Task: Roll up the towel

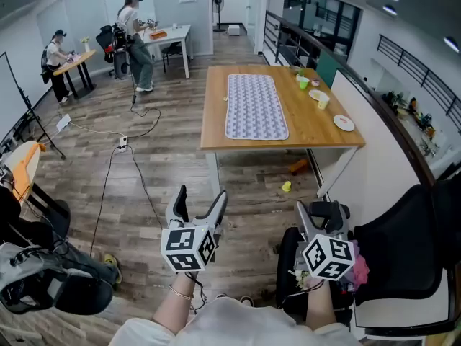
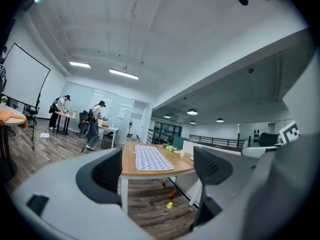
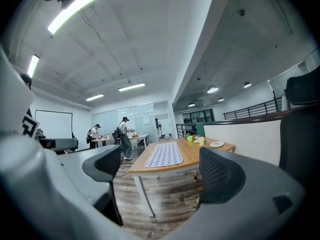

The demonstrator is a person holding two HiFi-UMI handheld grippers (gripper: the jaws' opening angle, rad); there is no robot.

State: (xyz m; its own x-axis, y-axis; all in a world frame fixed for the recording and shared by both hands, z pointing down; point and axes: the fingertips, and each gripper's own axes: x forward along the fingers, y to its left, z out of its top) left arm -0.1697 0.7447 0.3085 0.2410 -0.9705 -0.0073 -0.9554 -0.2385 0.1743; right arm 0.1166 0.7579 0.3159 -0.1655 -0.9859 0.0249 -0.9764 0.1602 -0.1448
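Observation:
The towel [image 1: 256, 105], pale with a small repeated pattern, lies flat and unrolled along the middle of a wooden table [image 1: 216, 132]. It also shows in the left gripper view as the towel [image 2: 152, 159] and in the right gripper view as the towel [image 3: 165, 154]. My left gripper [image 1: 202, 194] and right gripper [image 1: 319, 209] are held level, well short of the table, with a stretch of floor in between. The left gripper [image 2: 160, 184] is open with nothing between its jaws. The right gripper [image 3: 160, 186] is open and holds nothing either.
A green cup [image 1: 303, 82], a pale cup [image 1: 323, 101] and a plate [image 1: 343, 122] stand on the table's right side. A yellow piece [image 1: 287, 186] and an orange one [image 1: 299, 166] lie on the floor under it. Cables [image 1: 122, 146] cross the floor at left. A black chair [image 1: 410, 244] is at my right. Two people work at desks [image 1: 169, 34] far back.

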